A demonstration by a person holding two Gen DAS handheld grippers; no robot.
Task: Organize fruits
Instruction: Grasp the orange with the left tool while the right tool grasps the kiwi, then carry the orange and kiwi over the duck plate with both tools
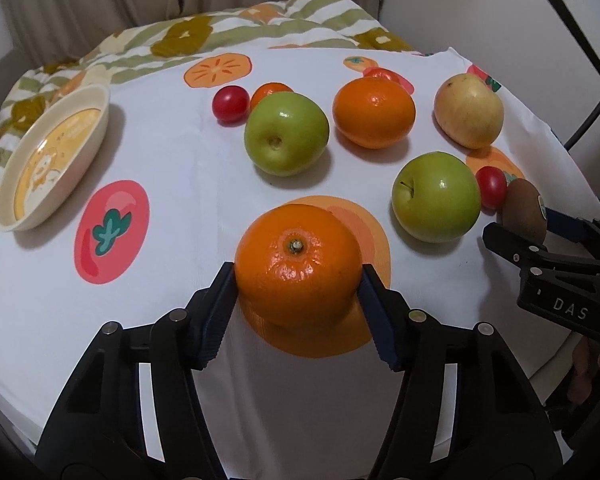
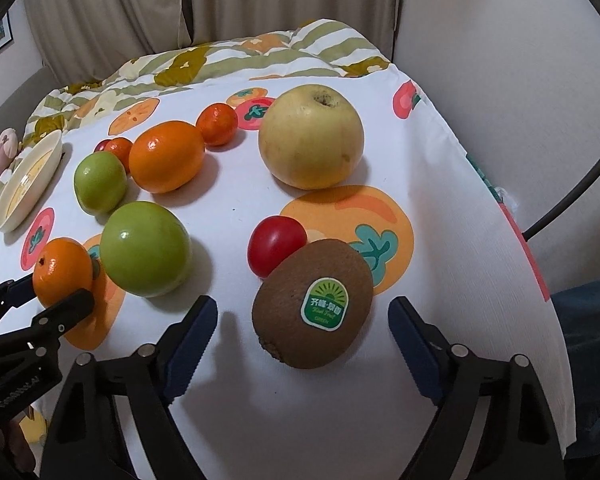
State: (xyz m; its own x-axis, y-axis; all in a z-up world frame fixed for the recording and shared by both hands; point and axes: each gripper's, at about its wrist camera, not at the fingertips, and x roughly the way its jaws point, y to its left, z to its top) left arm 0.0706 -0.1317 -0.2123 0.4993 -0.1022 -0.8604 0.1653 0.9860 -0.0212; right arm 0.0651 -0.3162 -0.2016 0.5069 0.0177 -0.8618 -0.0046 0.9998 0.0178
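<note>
Round orange with stem up (image 1: 298, 266) clamped between both pads of left gripper (image 1: 298, 280), near front of white fruit-print cloth (image 1: 172, 152). Right gripper (image 2: 302, 320) spread wide around brown stickered kiwi (image 2: 312, 304), pads clear of skin; red cherry tomato (image 2: 276, 244) touching kiwi. Bare cloth leftward toward cream bowl (image 1: 100, 120) at left edge.

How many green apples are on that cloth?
2. One green apple sits mid-cloth, just in front of a small orange and a cherry tomato. The other green apple lies nearer the right side, beside a tomato and the kiwi. None seems hidden.
</note>
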